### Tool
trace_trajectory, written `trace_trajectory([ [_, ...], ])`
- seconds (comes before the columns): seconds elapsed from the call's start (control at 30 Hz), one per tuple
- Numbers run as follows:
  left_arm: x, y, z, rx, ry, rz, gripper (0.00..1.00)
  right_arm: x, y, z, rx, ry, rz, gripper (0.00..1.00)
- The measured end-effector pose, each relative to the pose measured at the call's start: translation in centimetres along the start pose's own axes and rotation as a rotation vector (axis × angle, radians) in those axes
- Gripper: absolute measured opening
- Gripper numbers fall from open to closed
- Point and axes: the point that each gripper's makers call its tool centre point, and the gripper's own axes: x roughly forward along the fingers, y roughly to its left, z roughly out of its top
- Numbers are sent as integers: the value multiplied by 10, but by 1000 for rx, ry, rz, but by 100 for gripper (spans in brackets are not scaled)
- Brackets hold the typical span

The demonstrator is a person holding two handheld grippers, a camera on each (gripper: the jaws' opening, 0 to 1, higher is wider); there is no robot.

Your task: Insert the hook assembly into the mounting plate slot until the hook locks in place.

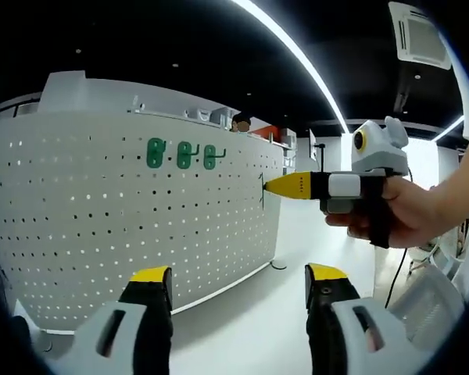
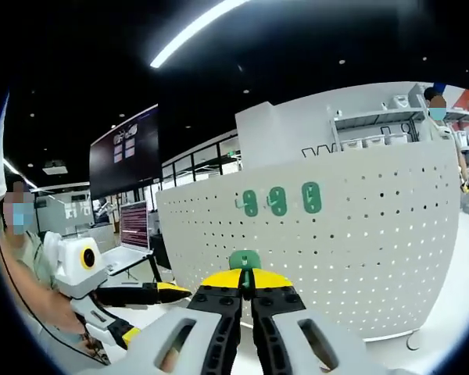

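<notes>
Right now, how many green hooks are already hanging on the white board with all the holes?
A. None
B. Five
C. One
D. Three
D: three green hooks hang in a row on the pegboard, while the right gripper holds a fourth green hook.

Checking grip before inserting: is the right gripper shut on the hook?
Shut: right gripper fingers pinch the green hook, still short of the pegboard.

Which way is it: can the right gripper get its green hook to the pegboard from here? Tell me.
Probably yes. The right gripper is shut on the green hook, facing the pegboard below the three mounted hooks, with nothing between them.
</notes>
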Motion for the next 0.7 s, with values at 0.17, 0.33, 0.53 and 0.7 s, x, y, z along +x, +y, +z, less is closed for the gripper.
trace_trajectory([
  [0.17,-5,6,0,-5,-8,16,71,3,-13,7,-5,-6,-33,0],
  [0.33,-12,12,-1,-13,-11,38,71,6,-24,15,-8,-15,-59,0],
  [0.53,-15,17,-2,-25,-18,56,71,8,-37,21,-7,-22,-92,0],
  [0.7,-20,22,-2,-26,-20,71,71,10,-51,29,-7,-33,-123,0],
])
